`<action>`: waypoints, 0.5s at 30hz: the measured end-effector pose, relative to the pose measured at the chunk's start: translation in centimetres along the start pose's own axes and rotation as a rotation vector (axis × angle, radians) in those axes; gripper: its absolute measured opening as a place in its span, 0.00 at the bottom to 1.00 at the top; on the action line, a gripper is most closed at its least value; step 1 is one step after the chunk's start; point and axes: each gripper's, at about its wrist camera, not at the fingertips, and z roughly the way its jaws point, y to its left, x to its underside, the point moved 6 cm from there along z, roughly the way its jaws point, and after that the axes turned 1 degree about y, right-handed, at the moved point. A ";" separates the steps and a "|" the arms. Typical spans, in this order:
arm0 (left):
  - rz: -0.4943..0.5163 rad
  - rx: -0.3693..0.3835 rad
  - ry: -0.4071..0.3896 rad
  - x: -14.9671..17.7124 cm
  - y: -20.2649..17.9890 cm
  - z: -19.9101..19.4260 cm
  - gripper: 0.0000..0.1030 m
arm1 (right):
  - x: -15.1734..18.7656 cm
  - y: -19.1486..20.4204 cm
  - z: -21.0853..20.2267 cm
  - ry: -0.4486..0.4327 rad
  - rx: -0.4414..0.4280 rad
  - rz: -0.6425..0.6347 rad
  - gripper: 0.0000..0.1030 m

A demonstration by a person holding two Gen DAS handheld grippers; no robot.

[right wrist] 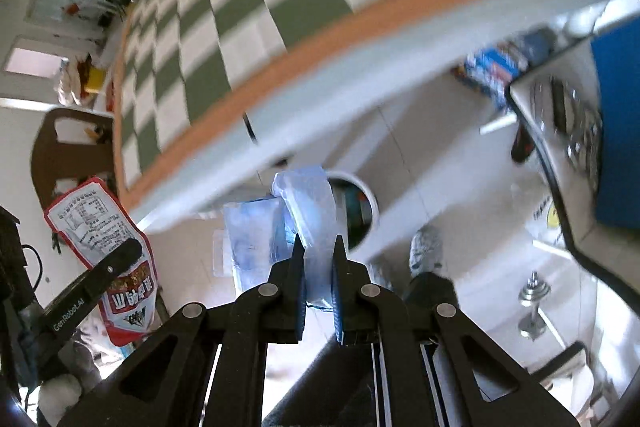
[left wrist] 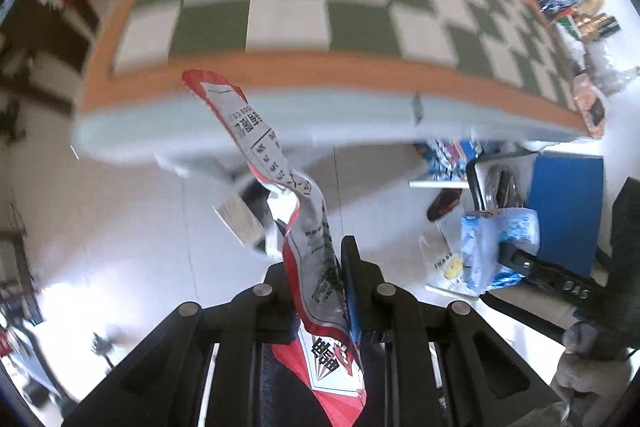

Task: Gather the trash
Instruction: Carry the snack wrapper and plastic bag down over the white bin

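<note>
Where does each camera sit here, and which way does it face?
Left wrist: on the left gripper, facing down past the checkered table's edge to the floor; its fingers pinch a red-and-white wrapper.
Right wrist: on the right gripper, facing likewise; its fingers pinch a blue plastic bag.
Shared: each view shows the other gripper with its load, the table and a white bin.

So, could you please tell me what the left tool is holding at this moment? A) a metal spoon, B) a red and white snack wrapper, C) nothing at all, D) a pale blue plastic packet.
B: in the left wrist view the left tool is shut on the red and white snack wrapper, while the pale blue plastic packet sits in the right tool.
</note>
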 end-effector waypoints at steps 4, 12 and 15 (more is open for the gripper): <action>-0.098 0.059 0.082 1.3 1.3 6.8 0.14 | 1.3 -2.1 5.9 0.063 0.025 -0.006 0.10; -0.280 0.136 0.155 0.6 5.1 24.0 0.14 | 1.3 -8.1 22.7 0.168 0.050 0.029 0.10; -0.306 0.157 0.174 0.0 6.8 29.1 0.15 | 0.7 -9.4 28.7 0.187 0.052 0.020 0.10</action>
